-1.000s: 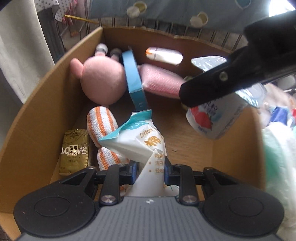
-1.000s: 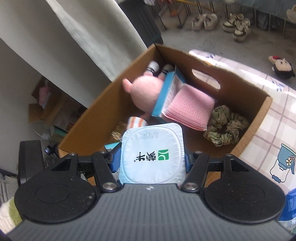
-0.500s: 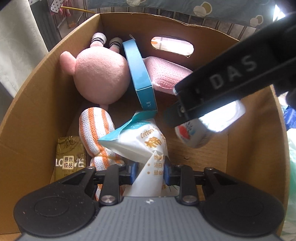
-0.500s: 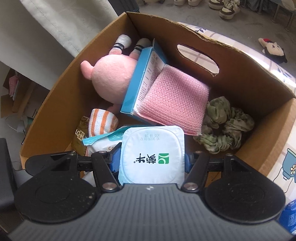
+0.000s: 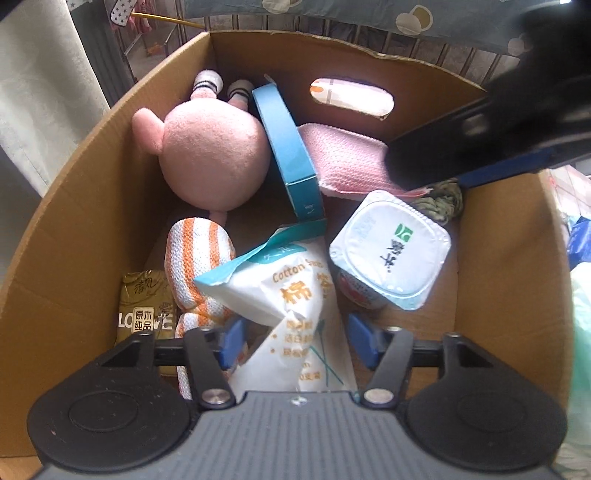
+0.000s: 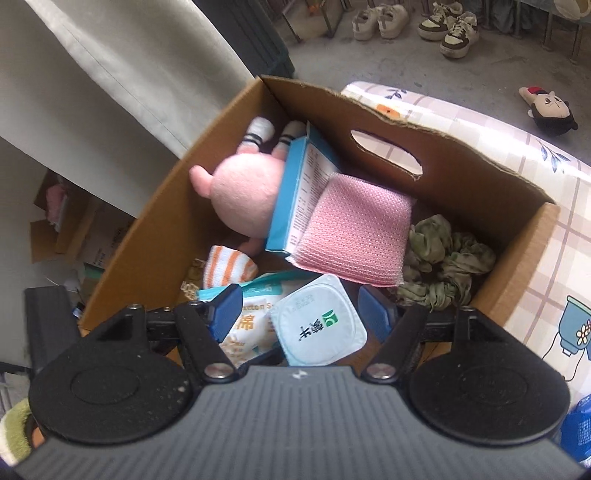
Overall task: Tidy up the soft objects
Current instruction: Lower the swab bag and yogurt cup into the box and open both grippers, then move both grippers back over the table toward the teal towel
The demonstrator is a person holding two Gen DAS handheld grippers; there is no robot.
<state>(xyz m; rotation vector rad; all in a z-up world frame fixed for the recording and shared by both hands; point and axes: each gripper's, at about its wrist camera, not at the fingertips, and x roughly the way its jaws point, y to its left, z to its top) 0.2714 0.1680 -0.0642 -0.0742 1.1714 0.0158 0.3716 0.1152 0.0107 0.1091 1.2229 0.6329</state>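
Both fingers point(image 5: 231, 341) opened; pack point(image 5: 291, 295), cup point(image 6: 319, 325) released.

one cardboard box point(image 5: 74, 229), one yogurt cup point(image 5: 391, 251), two shoe pairs point(image 6: 413, 20)

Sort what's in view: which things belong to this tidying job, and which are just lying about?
Job: brown cardboard box; pink plush toy; white cotton-swab pack; foil-lidded yogurt cup; pink knitted cloth; green scrunchie.
Lying about: pale sneakers; black-haired doll.

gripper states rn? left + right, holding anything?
Left gripper: fingers opening, clear of the white cotton-swab bag lying between them.
Right gripper: fingers opening, the square foil-lidded yogurt cup released between them.
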